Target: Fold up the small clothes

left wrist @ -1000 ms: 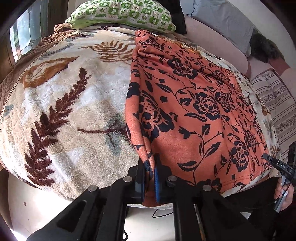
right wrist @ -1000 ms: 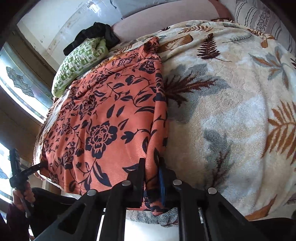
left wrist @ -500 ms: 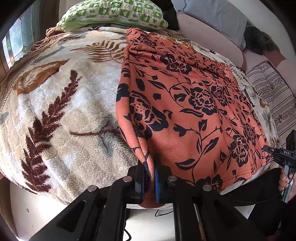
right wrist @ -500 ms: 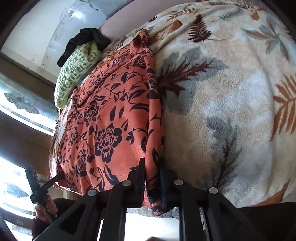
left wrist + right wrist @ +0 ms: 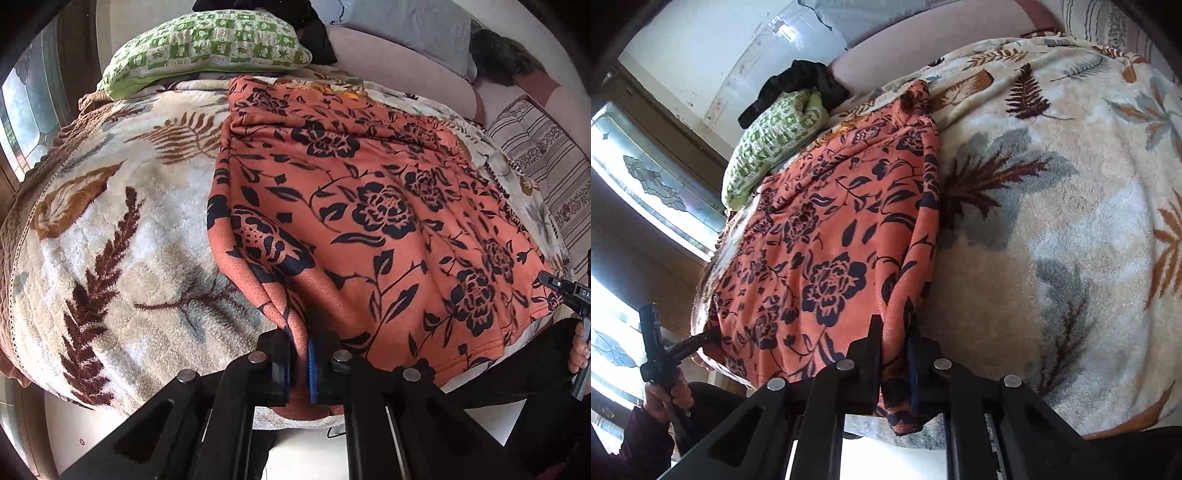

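Observation:
An orange garment with a black flower print (image 5: 369, 206) lies spread on a fleece leaf-print blanket (image 5: 110, 229). It also shows in the right wrist view (image 5: 827, 236). My left gripper (image 5: 299, 354) is shut on the garment's near left corner at the bed's front edge. My right gripper (image 5: 894, 354) is shut on the garment's near right corner, with the hem hanging below the pads. Each view shows the other gripper at the garment's opposite corner: the right one (image 5: 565, 291) and the left one (image 5: 683, 347).
A green checked pillow (image 5: 207, 48) lies at the head of the bed with a black cloth (image 5: 798, 85) behind it. A striped cushion (image 5: 546, 147) lies at the right. A window (image 5: 646, 184) is on the left. Pale floor (image 5: 306, 458) shows below the bed edge.
Both grippers have kept their hold on the garment's near corners and moved forward over the bed. The garment's near part now bunches and lies shorter on the blanket.

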Available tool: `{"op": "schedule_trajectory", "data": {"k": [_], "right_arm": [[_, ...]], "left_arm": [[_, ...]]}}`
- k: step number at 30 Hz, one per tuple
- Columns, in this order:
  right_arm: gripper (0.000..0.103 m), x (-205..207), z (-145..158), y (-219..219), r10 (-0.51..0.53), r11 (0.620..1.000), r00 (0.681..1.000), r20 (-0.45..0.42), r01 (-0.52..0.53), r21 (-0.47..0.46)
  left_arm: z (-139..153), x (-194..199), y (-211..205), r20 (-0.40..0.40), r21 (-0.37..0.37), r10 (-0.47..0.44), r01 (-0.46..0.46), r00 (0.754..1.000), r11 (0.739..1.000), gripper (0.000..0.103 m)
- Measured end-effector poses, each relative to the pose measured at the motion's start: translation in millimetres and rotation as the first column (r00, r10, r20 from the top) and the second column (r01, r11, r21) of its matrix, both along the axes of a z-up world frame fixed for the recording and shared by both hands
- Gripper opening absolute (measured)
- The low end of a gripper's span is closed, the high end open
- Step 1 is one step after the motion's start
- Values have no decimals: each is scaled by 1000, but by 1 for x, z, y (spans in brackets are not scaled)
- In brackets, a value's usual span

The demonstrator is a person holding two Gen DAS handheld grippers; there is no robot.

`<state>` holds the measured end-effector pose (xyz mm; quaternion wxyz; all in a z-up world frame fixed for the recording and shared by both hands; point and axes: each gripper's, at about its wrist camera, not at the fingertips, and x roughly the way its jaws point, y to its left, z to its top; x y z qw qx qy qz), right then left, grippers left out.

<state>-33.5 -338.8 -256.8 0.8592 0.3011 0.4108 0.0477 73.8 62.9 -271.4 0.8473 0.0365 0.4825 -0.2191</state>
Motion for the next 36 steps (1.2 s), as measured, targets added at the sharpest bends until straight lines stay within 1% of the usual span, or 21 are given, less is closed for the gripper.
{"op": "schedule_trajectory", "data": {"k": [2,6,8,13,18,21,22,23,25,26,28,29,30,31,32,33,34,35,36], "right_arm": [[12,-2,11,-3,-7,999,999,39,5,49],[12,0,36,-15,-30,981,995,98,10,195],[11,2,50,-19,-36,970,991,131,3,242],[11,14,79,-33,-67,935,979,193,-6,354],[8,46,97,-46,-87,909,972,219,-12,416],[8,74,113,-55,-101,915,965,240,-5,403],[8,83,117,-58,-104,918,963,248,-3,396],[8,91,121,-61,-100,929,965,241,5,369],[8,107,125,-57,-67,972,986,153,30,233],[12,112,122,-53,-32,982,993,114,10,188],[12,112,107,-45,18,989,1000,9,-19,146],[12,108,98,-38,32,992,998,-49,-26,124],[12,100,86,-34,43,994,996,-76,-35,105],[15,91,76,-30,45,996,995,-93,-37,83],[25,80,64,-26,37,997,993,-114,-30,71],[48,70,51,-24,25,997,989,-143,-15,74],[64,61,38,-23,9,996,986,-168,5,87],[75,51,27,-22,-13,994,986,-169,31,109],[75,43,20,-20,-36,992,986,-160,55,117]], "left_arm": [[20,2,2,16,-57,-9,10,1000,998,7],[59,10,7,53,-140,-12,19,999,990,7],[74,13,11,73,-172,-11,24,997,985,7],[94,25,18,92,-209,-14,33,996,977,7],[107,61,22,93,-248,-5,28,996,968,7],[116,89,17,108,-256,-1,29,994,966,7],[118,97,14,114,-252,-5,34,993,967,7],[119,103,11,121,-235,-12,40,993,971,7],[117,108,5,117,-217,-25,51,993,975,7],[114,107,3,112,-216,-33,57,993,975,7],[109,98,4,111,-209,-43,65,993,976,7],[107,93,6,107,-217,-41,64,993,974,7],[105,88,10,99,-226,-34,56,995,972,7],[103,82,14,92,-232,-23,44,996,972,7],[102,77,18,88,-233,-13,33,996,972,7],[101,71,21,86,-235,-5,25,996,972,7],[101,64,24,83,-238,-1,20,997,971,7],[101,59,27,81,-236,3,16,997,972,7],[101,53,29,84,-232,7,13,996,973,7]]}}
